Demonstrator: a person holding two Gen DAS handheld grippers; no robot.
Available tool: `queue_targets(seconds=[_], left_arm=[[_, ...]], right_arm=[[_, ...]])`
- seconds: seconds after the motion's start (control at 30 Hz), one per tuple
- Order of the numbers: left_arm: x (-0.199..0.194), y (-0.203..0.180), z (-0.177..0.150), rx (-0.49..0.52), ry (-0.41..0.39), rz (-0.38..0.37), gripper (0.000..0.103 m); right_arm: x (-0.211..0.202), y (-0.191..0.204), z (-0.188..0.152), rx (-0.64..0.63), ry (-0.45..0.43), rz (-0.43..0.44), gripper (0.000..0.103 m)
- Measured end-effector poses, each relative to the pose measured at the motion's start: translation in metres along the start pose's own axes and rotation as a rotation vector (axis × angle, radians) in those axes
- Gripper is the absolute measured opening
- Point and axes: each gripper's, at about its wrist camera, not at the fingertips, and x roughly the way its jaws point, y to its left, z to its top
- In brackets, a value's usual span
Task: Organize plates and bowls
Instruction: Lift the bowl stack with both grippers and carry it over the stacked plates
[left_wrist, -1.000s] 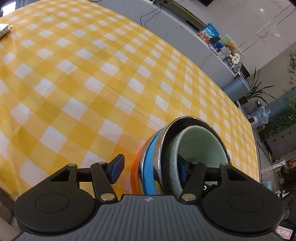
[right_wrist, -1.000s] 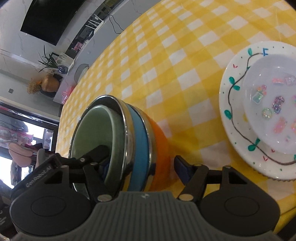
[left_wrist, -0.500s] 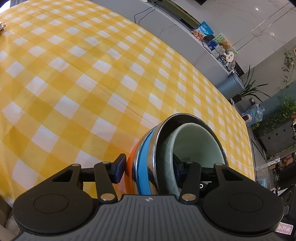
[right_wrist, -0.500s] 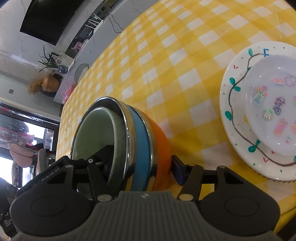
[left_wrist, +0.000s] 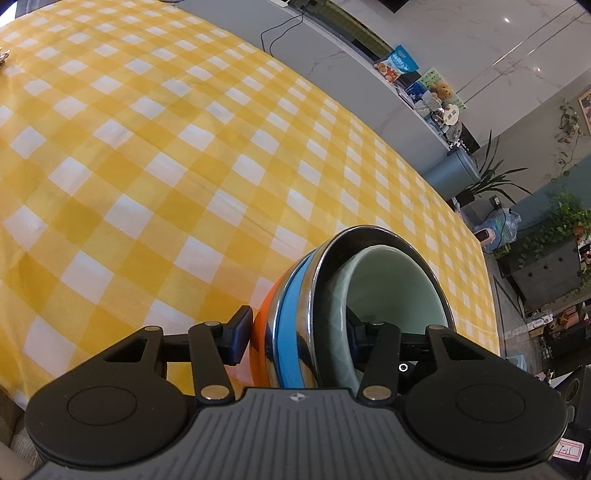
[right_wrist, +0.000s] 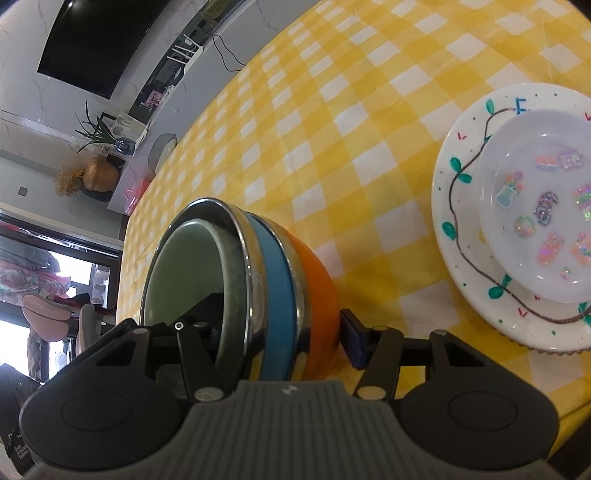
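Note:
A nest of bowls stands on the yellow checked tablecloth (left_wrist: 155, 155): an orange bowl (left_wrist: 263, 325) outermost, then a blue bowl (left_wrist: 291, 314), a steel bowl (left_wrist: 332, 251) and a pale green bowl (left_wrist: 391, 288) innermost. My left gripper (left_wrist: 297, 332) straddles the near wall, one pad on the orange outside, the other inside the green bowl. From the opposite side my right gripper (right_wrist: 275, 332) straddles the same stack (right_wrist: 317, 277); its jaws are closing, outer pad meeting the orange wall. At the right lies a white vine-painted plate (right_wrist: 461, 221) carrying a smaller stickered plate (right_wrist: 535, 221).
The table edge runs close under both grippers. Beyond the far edge stands a grey sideboard (left_wrist: 332, 62) with packets, toys and a cable. Potted plants (left_wrist: 491, 177) and a dark cabinet (left_wrist: 546, 269) stand past the right end of the table.
Both grippers have narrowed onto the bowl stack: each outer pad came in from a clear gap to the orange wall. Bowls and plates have not shifted.

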Motion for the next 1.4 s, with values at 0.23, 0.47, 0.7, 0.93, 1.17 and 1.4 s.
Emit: queue_targets(seconds=[0.23,0.47,0.7,0.93,1.17,1.4], left_arm=[[-0.013,-0.016,-0.003,0.019,-0.014,-0.021,0.055],[-0.018,-0.037,-0.009,0.015,0.000,-0.050,0.055],[-0.012,-0.067,-0.019,0.025,0.029,-0.070,0.055],[0.005,-0.100,-0.031,0.041,0.063,-0.100,0.055],[0.025,-0.124,-0.040,0.049,0.096,-0.108,0.055],[0.046,-0.134,-0.046,0.049,0.135,-0.103,0.055]], right_arm=[[-0.023,0.001,0.001,-0.011,-0.020,0.010,0.055],[-0.054,-0.003,0.007,-0.020,-0.036,0.005,0.055],[-0.085,-0.018,0.018,-0.026,-0.035,-0.004,0.055],[-0.118,-0.040,0.038,-0.011,-0.035,-0.022,0.055],[-0.142,-0.064,0.055,0.009,-0.026,-0.043,0.055],[-0.143,-0.085,0.068,0.027,-0.021,-0.051,0.055]])
